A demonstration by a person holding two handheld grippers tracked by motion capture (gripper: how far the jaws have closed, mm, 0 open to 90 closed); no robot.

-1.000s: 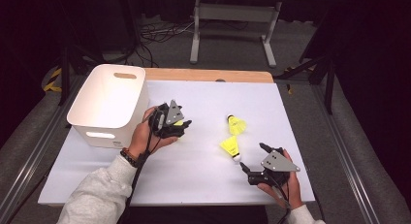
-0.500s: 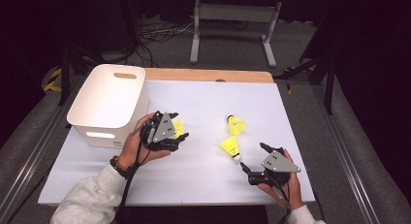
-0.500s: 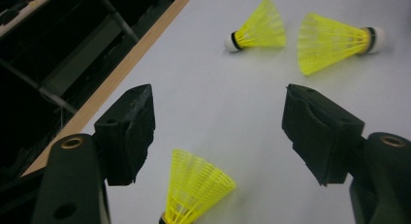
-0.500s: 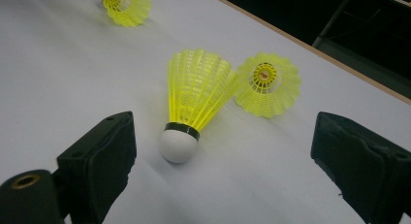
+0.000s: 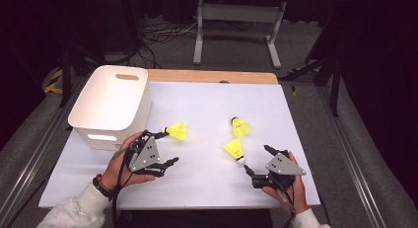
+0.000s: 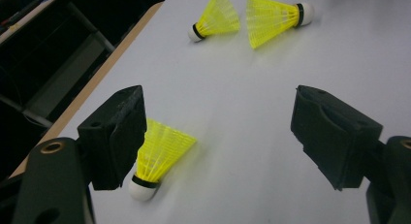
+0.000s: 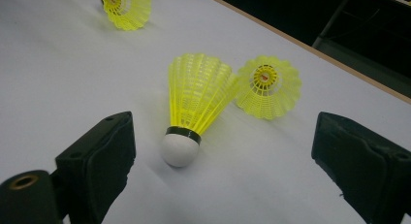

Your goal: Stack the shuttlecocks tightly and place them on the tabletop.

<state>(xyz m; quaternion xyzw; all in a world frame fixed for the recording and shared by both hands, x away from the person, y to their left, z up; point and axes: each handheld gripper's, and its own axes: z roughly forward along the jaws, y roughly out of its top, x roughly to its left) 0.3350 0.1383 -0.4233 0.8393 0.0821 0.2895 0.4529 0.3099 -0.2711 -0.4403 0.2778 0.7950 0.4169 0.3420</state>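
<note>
Three yellow shuttlecocks with white cork tips lie on the white table top [image 5: 207,104]. One shuttlecock [image 5: 176,131] [image 6: 162,149] rests on the table against the inner side of one jaw of my left gripper [image 5: 165,148] [image 6: 218,117]. Those jaws have just been opening and stand wide apart, with no pad pressing on it. The second shuttlecock [image 5: 233,149] [image 7: 194,95] lies just ahead of my right gripper [image 5: 257,160] [image 7: 223,136], cork toward the open jaws. The third shuttlecock [image 5: 240,126] [image 7: 267,86] sits right behind it.
A white plastic basket [image 5: 111,102] with handle slots stands at the table's left, just beyond my left hand. A wooden strip [image 5: 212,77] edges the far side of the table. Dark floor, cables and a metal stand lie beyond.
My left gripper has come toward the near edge and sunk to the table, its jaws spreading; the shuttlecock it carried now lies on the surface. The right gripper has kept still.
</note>
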